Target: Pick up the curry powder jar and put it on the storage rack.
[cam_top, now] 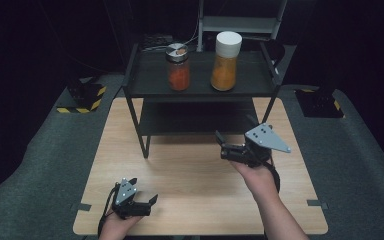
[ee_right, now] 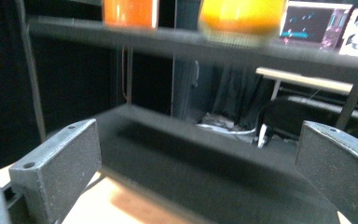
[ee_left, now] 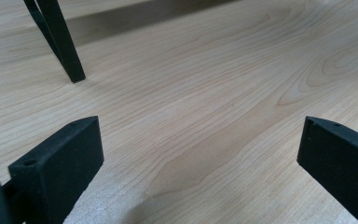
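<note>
The right gripper (cam_top: 230, 145) hangs with jaws spread before the rack's (cam_top: 135, 75) lower shelf, below two jars (cam_top: 178, 67). The left gripper (cam_top: 142, 197), also spread and empty, sits near the tabletop's (cam_top: 200, 200) front left corner.

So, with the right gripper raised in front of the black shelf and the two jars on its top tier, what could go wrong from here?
1. The right gripper is open below the top tier's edge; rising carelessly, it may strike the black shelf and shake the jars.
2. The white-lidded jar is tall and narrow, so a sideways nudge could tip it.
3. The metal-lidded jar stands near it; open jaws may bump one while reaching for the other.
</note>
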